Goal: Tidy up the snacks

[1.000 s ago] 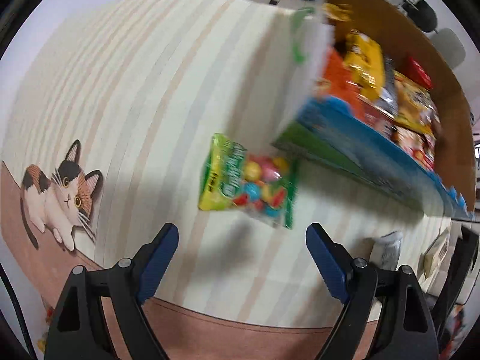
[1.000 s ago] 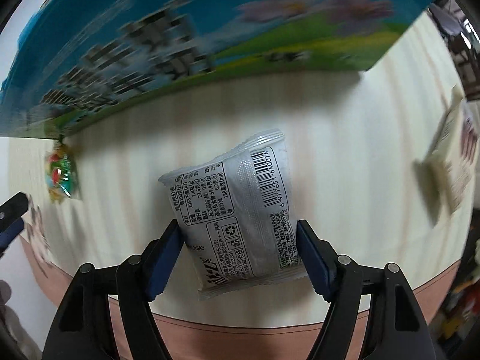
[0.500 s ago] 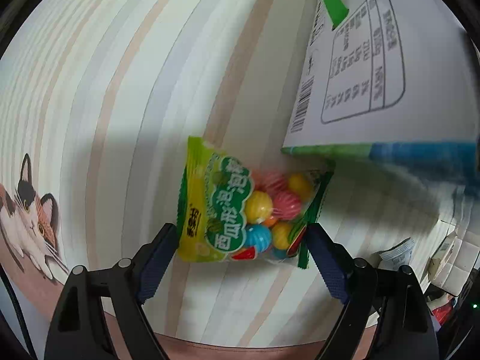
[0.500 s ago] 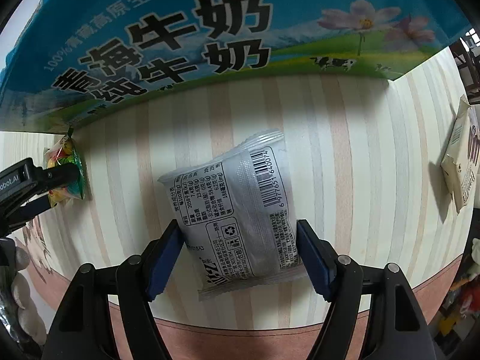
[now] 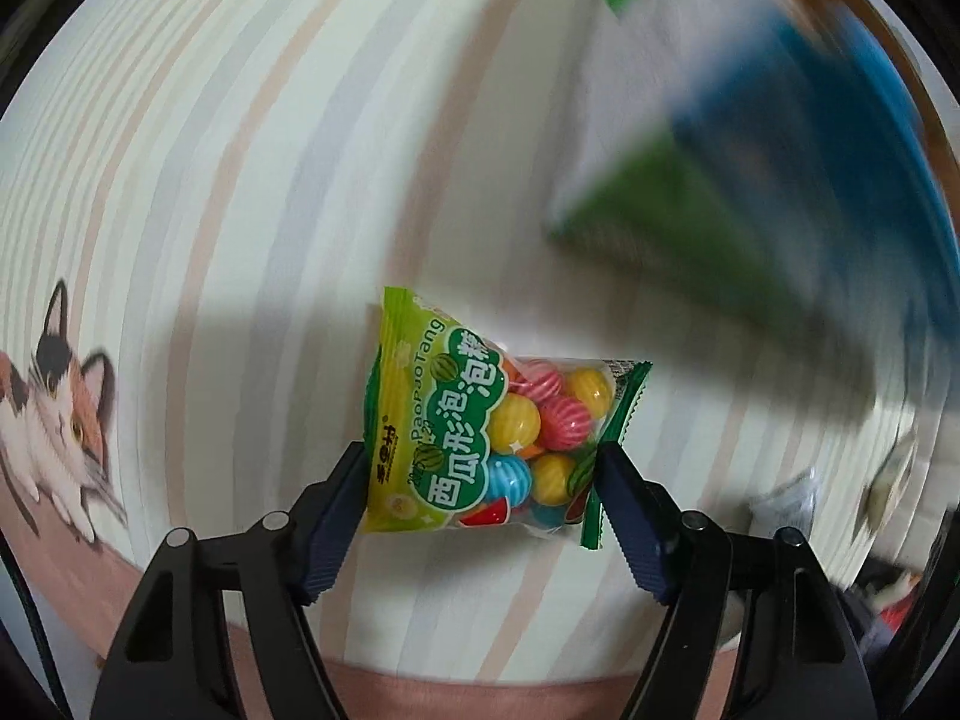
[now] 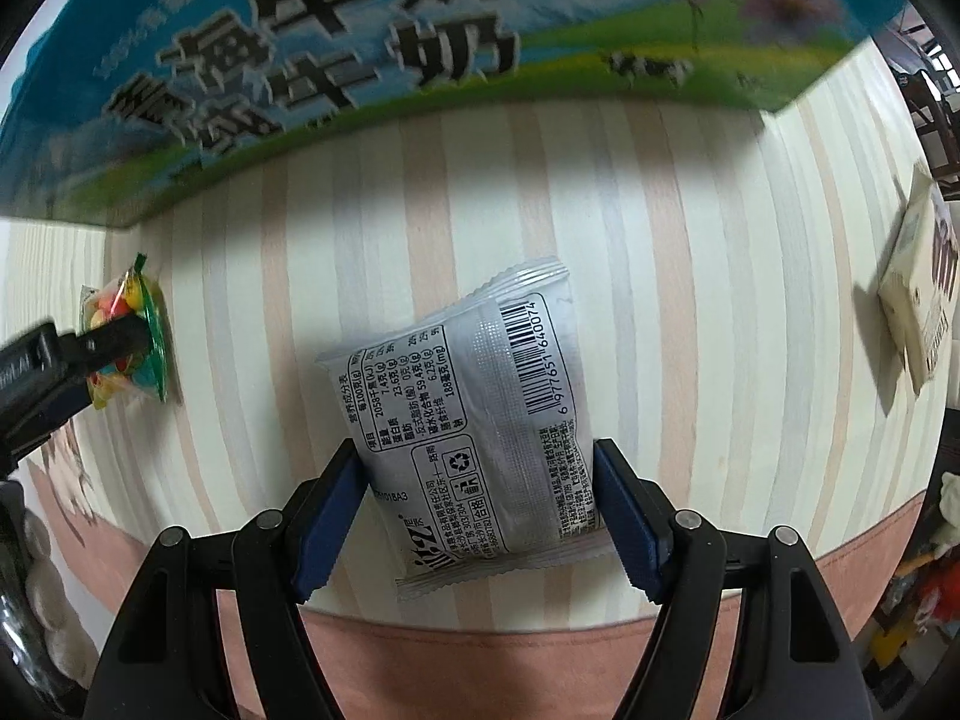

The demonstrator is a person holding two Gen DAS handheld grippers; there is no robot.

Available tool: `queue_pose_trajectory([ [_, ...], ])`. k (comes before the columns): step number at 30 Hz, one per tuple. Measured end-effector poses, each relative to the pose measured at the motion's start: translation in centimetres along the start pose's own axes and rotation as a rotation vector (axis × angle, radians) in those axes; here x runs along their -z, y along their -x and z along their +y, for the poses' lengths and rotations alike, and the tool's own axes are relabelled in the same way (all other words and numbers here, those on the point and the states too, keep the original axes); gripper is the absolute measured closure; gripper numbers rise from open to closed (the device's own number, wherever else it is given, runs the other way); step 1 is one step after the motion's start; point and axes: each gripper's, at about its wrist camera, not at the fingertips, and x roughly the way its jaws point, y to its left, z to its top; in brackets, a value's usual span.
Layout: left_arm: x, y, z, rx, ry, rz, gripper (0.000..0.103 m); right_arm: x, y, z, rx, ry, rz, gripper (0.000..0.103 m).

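My left gripper pinches the light, crinkly candy bag by its side seams just above the striped table, while my right gripper seems closed on the soft, slippery silver packet.

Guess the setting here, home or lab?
Probably a home table: striped tablecloth with a cartoon cat, a milk carton box, loose snacks such as the gum-ball bag.
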Motion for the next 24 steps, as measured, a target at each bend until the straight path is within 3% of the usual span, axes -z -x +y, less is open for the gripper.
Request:
queue_pose_trajectory([
  [8, 8.1, -1.2, -2.3, -0.064, -0.127, 0.069, 0.027, 2.3, -0.6, -2.1, 0.012, 0.040, 0.081, 0.025],
  [19, 5.4, -2.9, -6.5, -0.137, -0.156, 0.102, 0.020, 0.1, -0.4, -1.3, 0.040, 0.049, 0.078, 0.024],
  [24, 4.1, -2.6, -7.6, -0.134, -0.135, 0.099, 0.022, 2.2, -1.2, -0.7, 0.049, 0.058, 0.069, 0.024],
])
